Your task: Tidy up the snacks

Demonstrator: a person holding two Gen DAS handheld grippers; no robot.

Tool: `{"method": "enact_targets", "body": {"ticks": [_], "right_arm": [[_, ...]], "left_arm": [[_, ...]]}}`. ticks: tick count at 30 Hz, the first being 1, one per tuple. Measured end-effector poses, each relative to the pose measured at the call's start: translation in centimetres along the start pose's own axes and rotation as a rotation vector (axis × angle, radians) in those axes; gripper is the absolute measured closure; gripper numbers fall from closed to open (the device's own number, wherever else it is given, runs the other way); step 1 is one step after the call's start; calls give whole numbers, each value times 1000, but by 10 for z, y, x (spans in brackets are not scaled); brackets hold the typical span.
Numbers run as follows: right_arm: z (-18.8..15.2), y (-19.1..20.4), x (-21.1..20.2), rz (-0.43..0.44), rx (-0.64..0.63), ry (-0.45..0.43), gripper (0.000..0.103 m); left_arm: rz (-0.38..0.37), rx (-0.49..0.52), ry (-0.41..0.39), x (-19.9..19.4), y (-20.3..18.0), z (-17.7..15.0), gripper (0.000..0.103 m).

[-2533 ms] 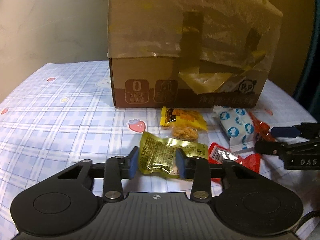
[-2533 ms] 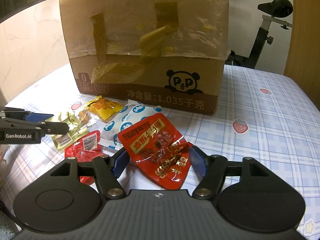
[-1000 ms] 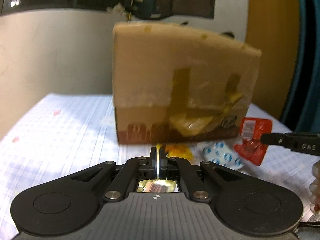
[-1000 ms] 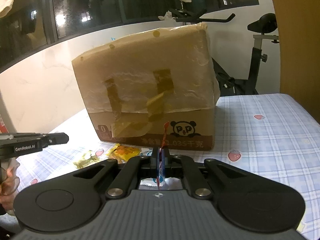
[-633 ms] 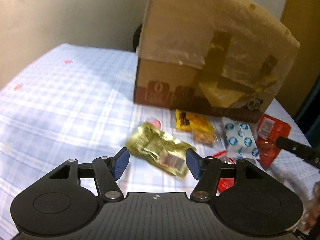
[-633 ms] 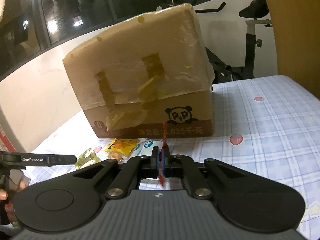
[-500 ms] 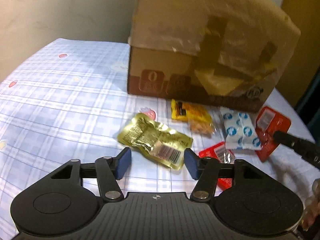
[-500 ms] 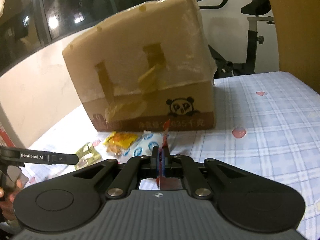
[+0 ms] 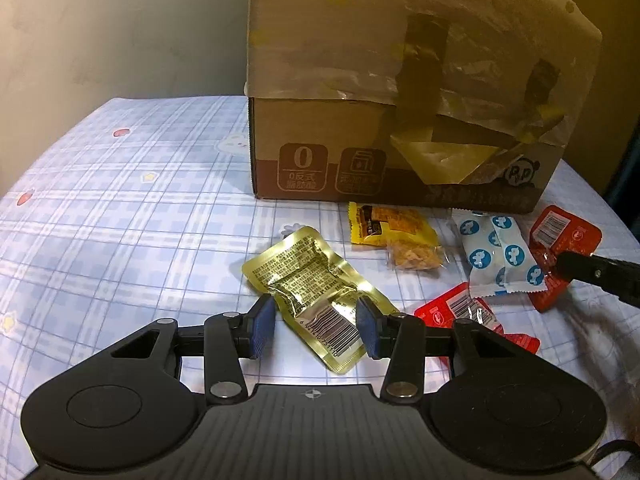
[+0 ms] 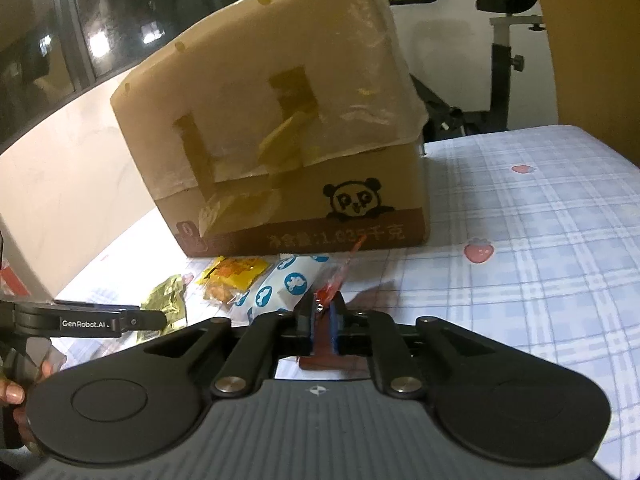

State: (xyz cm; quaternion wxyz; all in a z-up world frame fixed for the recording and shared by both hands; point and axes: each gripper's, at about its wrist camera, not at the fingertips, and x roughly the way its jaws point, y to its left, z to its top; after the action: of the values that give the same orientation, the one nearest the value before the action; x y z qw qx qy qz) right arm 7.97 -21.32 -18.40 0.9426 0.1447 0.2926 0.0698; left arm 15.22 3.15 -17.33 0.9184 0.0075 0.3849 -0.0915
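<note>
gold snack packet point(image 9: 310, 294), lower centre: left gripper point(image 9: 315, 327) jaws closing around it, not yet pressing; centre the pads before lifting.

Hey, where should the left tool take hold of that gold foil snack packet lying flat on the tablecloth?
Grip the gold packet across its narrow width near the barcode end, coming down from above. It lies flat and slanted, its long edges already between the left tool's closing jaws, pads not yet pressing; the puffed middle may slip.

A home room at night: an exercise bike point(image 10: 500, 40) stands behind a table under a strawberry-print checked cloth point(image 10: 520, 240), beside dark windows point(image 10: 60, 40).
</note>
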Motion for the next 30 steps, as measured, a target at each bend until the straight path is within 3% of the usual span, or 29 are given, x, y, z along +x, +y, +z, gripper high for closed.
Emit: {"method": "enact_targets", "body": {"ticks": [6, 11, 20, 25, 30], "right_arm": [[12, -8, 14, 29, 80, 32, 84], [6, -16, 16, 21, 124, 17, 87], [4, -21, 8, 1, 155, -10, 87], [3, -16, 10, 2, 129, -8, 87], [3, -18, 10, 6, 141, -7, 87]], "left_arm": [[-14, 14, -2, -1, 1, -1, 56], [-29, -1, -6, -1, 5, -2, 60], [99, -95, -9, 2, 20, 5, 59], [19, -79, -22, 2, 11, 8, 49], [7, -40, -7, 3, 3, 1, 49]]}}
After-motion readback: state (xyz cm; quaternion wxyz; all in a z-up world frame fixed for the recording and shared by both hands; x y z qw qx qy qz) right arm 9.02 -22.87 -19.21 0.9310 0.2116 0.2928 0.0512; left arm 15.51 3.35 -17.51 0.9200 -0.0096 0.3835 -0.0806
